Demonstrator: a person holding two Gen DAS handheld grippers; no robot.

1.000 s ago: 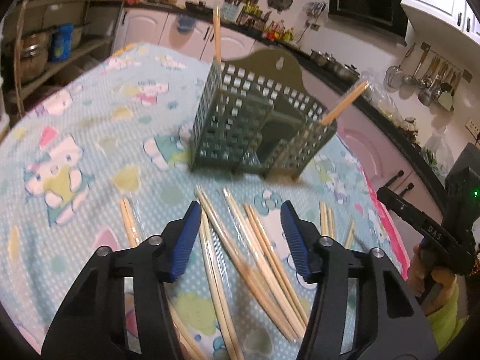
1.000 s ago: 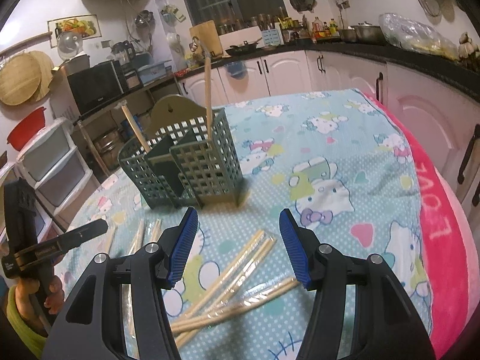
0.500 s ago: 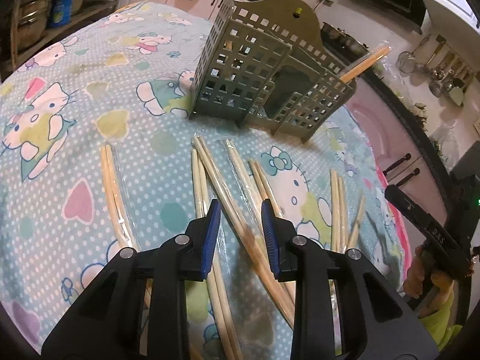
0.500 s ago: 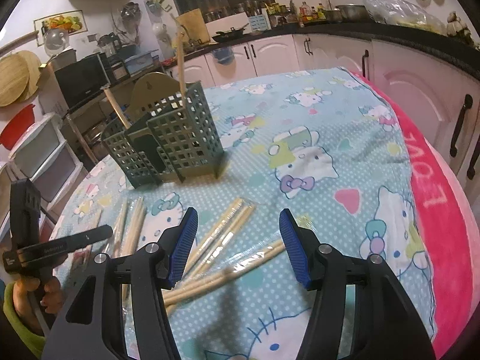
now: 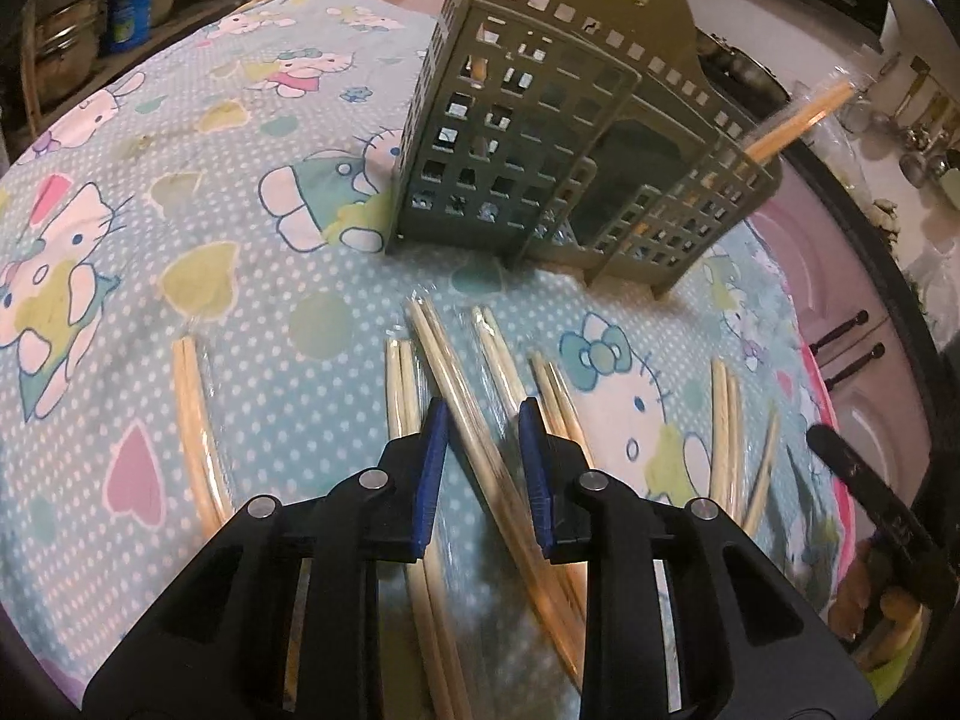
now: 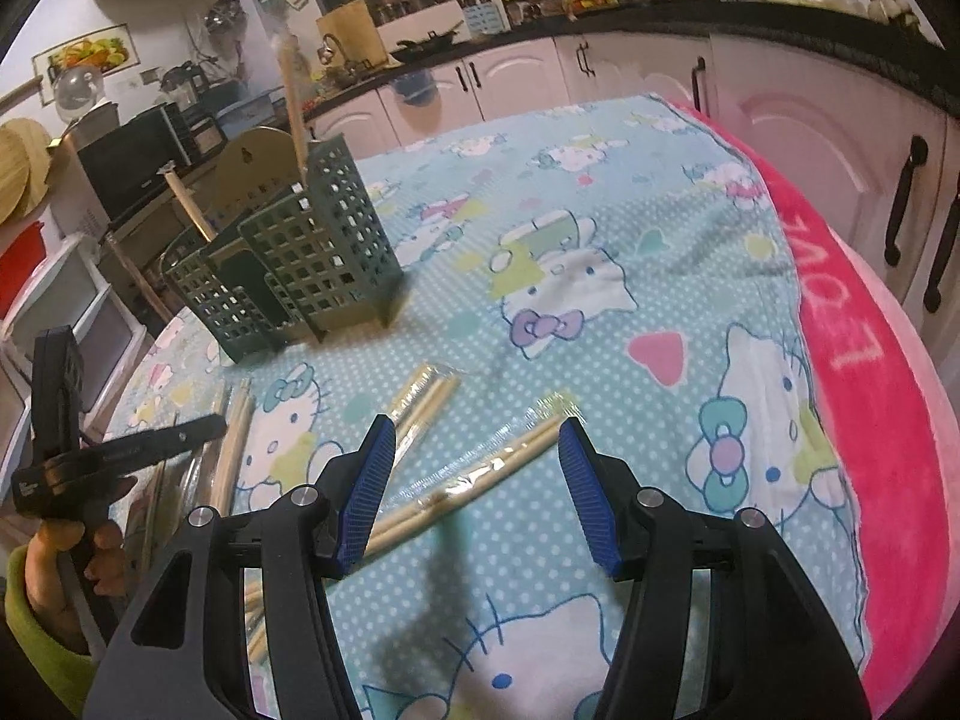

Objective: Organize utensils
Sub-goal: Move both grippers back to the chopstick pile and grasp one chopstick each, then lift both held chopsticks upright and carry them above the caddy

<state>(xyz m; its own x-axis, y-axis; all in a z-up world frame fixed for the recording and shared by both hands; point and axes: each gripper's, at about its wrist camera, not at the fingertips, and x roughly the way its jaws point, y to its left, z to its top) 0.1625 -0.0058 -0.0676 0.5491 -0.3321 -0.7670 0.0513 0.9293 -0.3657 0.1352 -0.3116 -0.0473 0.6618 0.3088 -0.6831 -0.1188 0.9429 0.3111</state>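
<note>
Chopsticks (image 5: 462,396) in clear plastic sleeves lie scattered in pairs on the table, all on the near side of the green slotted utensil holder (image 5: 558,138). That holder stands upright on the Hello Kitty tablecloth (image 5: 180,192), with bare cloth around it and one chopstick (image 5: 798,120) leaning out of its far compartment. Beyond the holder the cloth runs to the table's pink edge (image 6: 870,420), near the kitchen cabinets (image 6: 840,120). The left gripper (image 5: 477,468) hangs low over the pile, jaws partly open, straddling one wrapped pair without clamping it. The right gripper (image 6: 477,492) has its jaws wide apart above another wrapped pair (image 6: 480,474) and holds nothing.
</note>
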